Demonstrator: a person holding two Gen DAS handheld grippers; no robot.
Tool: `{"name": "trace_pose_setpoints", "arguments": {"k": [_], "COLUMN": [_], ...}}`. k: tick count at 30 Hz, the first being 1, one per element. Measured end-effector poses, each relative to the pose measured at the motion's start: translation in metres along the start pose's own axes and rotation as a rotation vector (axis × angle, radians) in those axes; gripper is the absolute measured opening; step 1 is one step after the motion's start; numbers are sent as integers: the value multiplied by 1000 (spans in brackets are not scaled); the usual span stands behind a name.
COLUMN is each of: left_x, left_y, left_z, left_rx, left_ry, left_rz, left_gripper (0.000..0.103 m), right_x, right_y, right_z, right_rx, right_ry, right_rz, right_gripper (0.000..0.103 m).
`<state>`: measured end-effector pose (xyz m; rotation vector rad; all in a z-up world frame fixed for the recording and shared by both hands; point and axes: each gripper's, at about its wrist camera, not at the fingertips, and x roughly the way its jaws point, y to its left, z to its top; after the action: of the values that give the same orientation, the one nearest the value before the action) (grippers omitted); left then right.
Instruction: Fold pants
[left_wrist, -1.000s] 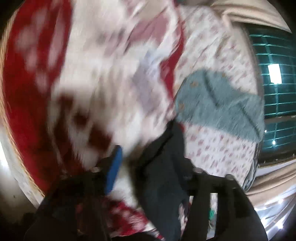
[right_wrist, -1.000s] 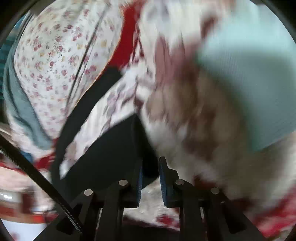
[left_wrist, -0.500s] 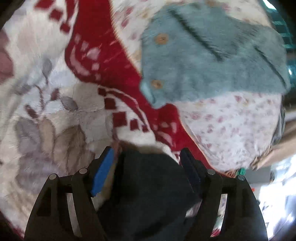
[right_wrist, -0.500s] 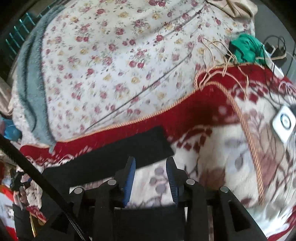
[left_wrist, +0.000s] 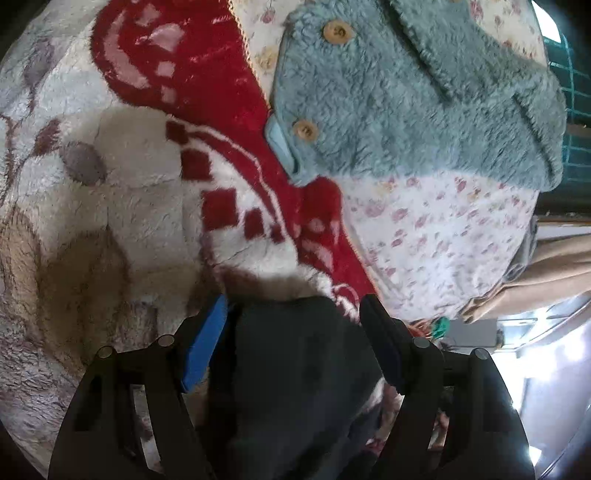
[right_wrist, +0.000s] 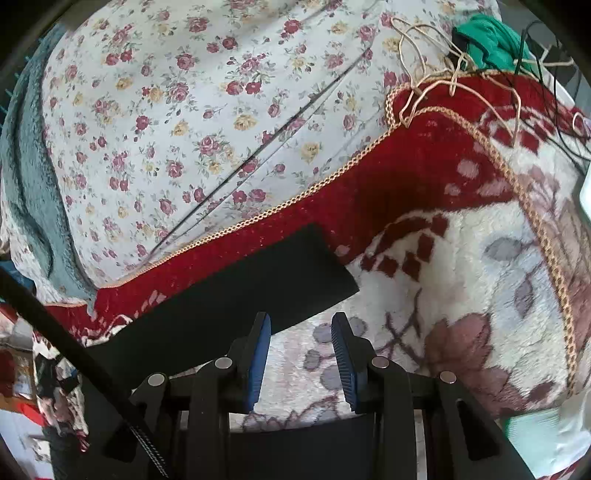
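The black fabric pants (right_wrist: 236, 295) lie flat as a long dark band on the plush red-and-cream patterned blanket (right_wrist: 461, 258), one squared end pointing toward the blanket's red border. In the left wrist view, dark cloth of the pants (left_wrist: 295, 369) bunches between the fingers of the left gripper (left_wrist: 295, 317), whose jaws stand wide with gaps beside the pads. The right gripper (right_wrist: 301, 328) hovers at the pants' lower edge, its jaws partly apart with only blanket showing between them. Beyond the blanket's braided edge spreads a white rose-printed sheet (right_wrist: 177, 110), and on it rests a teal fleece garment with wooden buttons (left_wrist: 406, 103).
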<state>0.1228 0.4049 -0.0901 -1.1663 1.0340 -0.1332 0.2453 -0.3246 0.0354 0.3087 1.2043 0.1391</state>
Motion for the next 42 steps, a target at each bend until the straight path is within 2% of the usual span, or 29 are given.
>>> {"name": "trace_pose_setpoints", "arguments": {"k": [4,7,10,15,21,23,25,27,28,31,34,36,42], "left_x": [1,0,-4,10,28,29,30,30,31,30,28,25,14], "left_y": [0,-5,-9,-18,-23,-20,-16,-15,-15,-20,-35,-42,-55], "left_z": [-2,-5,-10,-15,-9,-7,-5,-5,-5,-9,-18,-24,-31], "left_rx": [-10,14,32,75,83,77,68,76,89,141,217,242,268], "left_ry": [3,18,28,87,75,54,36,23,12,-14,-51,-68,-106], "left_rz": [-57,-46,-69,-61,-4,13,20,50,95,142,195,215,201], "left_gripper": [74,74,74,74,73,65,60,43,25,12,10,10,10], "right_x": [-5,-7,-5,0,-5,-9,-7,7,19,50,85,109,151], "right_y": [2,-2,-5,-2,2,-4,-11,-19,-23,-30,-29,-22,-9], "right_z": [-4,-5,-7,-12,-4,10,26,45,55,71,83,92,112], "right_rx": [-10,-2,9,11,-31,-42,-51,-61,-63,-27,-8,-34,-94], "right_ry": [-1,1,5,15,-18,-58,-65,-28,2,67,125,162,213], "right_rz": [0,-9,-9,-2,-16,-31,-17,28,46,102,112,58,-24], "right_gripper": [33,33,33,33,33,33,33,33,33,33,33,33,33]}}
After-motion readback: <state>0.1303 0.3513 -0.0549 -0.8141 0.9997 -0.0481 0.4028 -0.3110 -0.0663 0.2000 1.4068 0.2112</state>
